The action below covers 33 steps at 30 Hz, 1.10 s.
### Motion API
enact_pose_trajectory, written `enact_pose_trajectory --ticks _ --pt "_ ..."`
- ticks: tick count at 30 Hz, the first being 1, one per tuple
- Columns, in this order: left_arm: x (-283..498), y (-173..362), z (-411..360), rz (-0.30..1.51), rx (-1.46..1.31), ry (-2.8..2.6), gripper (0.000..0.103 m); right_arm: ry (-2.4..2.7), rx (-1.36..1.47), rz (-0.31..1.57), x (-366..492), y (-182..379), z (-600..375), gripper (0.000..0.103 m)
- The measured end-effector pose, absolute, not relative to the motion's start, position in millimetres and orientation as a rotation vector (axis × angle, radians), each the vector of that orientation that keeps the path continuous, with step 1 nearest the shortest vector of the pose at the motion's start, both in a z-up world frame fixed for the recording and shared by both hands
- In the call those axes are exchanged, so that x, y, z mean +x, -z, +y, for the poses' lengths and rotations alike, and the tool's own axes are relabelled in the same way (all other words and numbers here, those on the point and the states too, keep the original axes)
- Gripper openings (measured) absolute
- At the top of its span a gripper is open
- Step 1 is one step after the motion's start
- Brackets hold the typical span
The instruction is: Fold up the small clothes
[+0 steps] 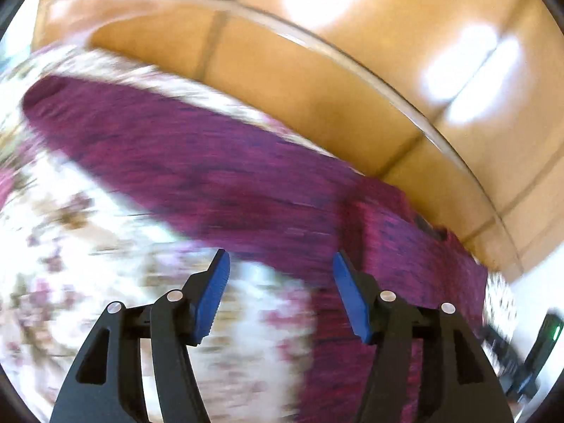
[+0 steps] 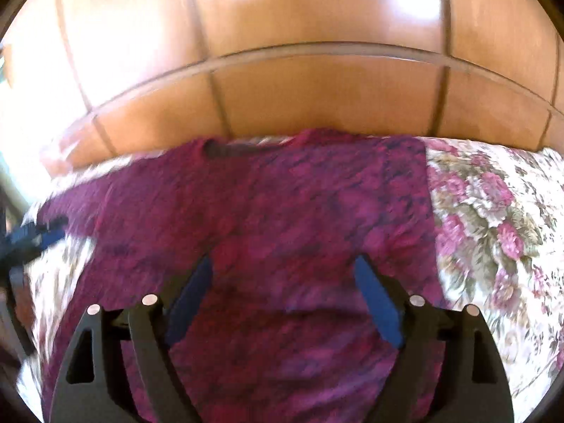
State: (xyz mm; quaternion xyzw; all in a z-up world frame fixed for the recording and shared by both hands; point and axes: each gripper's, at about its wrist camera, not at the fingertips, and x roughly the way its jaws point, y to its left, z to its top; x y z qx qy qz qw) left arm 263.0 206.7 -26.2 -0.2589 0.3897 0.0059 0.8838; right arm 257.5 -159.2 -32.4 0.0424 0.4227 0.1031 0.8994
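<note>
Clothing: a dark pink and purple knitted top (image 2: 282, 218) lies spread flat on a white cloth with pink flowers (image 2: 493, 218).
Long part: one long strip of the top (image 1: 158, 141) reaches far out over the flowery cloth.
Left tongs (image 1: 280, 264): wide apart, holding nothing, over the top's edge.
Right tongs (image 2: 283, 268): wide apart, holding nothing, over the middle of the top.
Behind: a shiny orange-brown wooden wall of panels (image 2: 317, 91).
Picture: blurry.
</note>
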Motion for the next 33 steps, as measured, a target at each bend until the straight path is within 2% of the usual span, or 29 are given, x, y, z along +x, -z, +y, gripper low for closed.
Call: enact_pose_trajectory --ticks 7,9,11,12,16,20,21,22,24,28,33 --pt "231.6 49.5 364.0 0.83 -0.854 -0.294 0.059 -0.315 -0.114 0.922 221.4 64.9 -99.4 0.083" --pt "231.7 54.0 390.7 0.813 -0.912 -0.336 0.051 -0.301 -0.162 0.914 218.6 74.2 -92.5 0.083" --pt "234.2 55.2 416.5 0.77 -0.971 -0.357 0.05 -0.295 -0.143 0.923 220.7 78.7 -94.0 0.084" --pt "235.8 55.1 426.3 0.751 -0.989 -0.371 0.045 -0.292 -0.12 0.933 221.6 80.4 -96.1 0.087" --pt "259.3 59.7 447.4 0.736 -1.025 -0.398 0.044 -0.299 -0.038 0.969 225.1 88.1 -103.6 0.091" --pt "281.0 63.6 449.1 0.739 -1.019 -0.415 0.044 -0.288 -0.065 0.973 227.1 90.2 -97.5 0.094" --pt "284.9 64.0 450.6 0.738 -1.008 -0.42 0.039 -0.285 -0.069 0.976 228.5 89.6 -96.0 0.095" --pt "283.3 62.8 452.8 0.741 -0.996 -0.428 0.019 -0.284 -0.068 0.977 229.1 90.3 -95.3 0.095" --pt "287.6 56.4 448.4 0.731 -0.986 -0.418 0.012 -0.285 -0.061 0.971 230.7 90.0 -96.7 0.096" --pt "290.1 11.1 409.2 0.642 -0.855 -0.275 0.01 -0.286 -0.054 0.964 228.6 89.8 -101.0 0.096" --pt "281.8 -47.0 298.9 0.571 -0.665 0.048 0.01 -0.287 -0.049 0.963 227.3 89.3 -104.2 0.096"
